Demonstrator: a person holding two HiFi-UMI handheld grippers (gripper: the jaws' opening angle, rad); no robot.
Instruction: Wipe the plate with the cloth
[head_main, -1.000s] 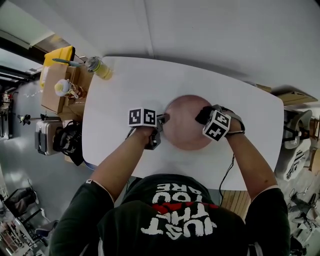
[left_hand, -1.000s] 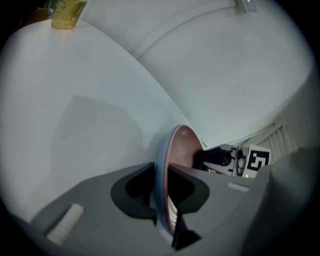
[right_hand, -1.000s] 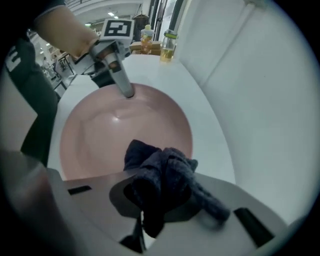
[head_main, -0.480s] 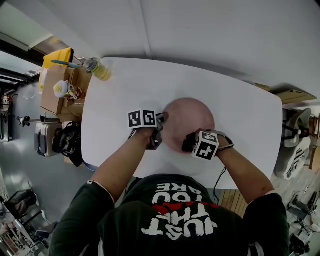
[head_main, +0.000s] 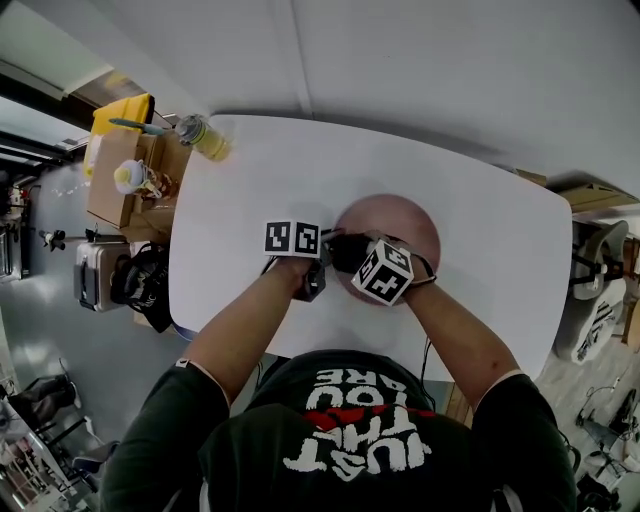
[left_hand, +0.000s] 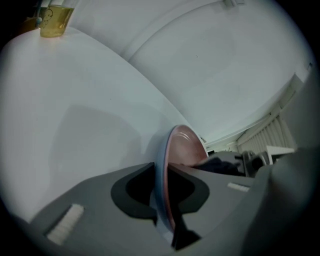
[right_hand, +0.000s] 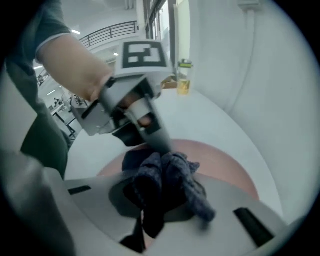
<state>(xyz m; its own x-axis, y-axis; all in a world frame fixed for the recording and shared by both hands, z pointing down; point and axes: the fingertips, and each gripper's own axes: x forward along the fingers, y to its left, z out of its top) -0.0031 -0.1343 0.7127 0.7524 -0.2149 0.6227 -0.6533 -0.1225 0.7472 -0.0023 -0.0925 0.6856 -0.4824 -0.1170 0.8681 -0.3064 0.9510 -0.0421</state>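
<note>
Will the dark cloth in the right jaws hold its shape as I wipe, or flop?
Probably flops: the cloth hangs in loose bunched folds from the jaws of the right gripper. Likely light and soft; its fuzzy surface may drag on the plate rather than slide.

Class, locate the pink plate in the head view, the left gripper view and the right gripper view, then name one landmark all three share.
Head view: plate just right of centre on the white table.
Left gripper view: plate edge-on, lower centre.
Right gripper view: plate lower centre, under the cloth.
Shared landmark: the yellow jar at the table's far corner.
</note>
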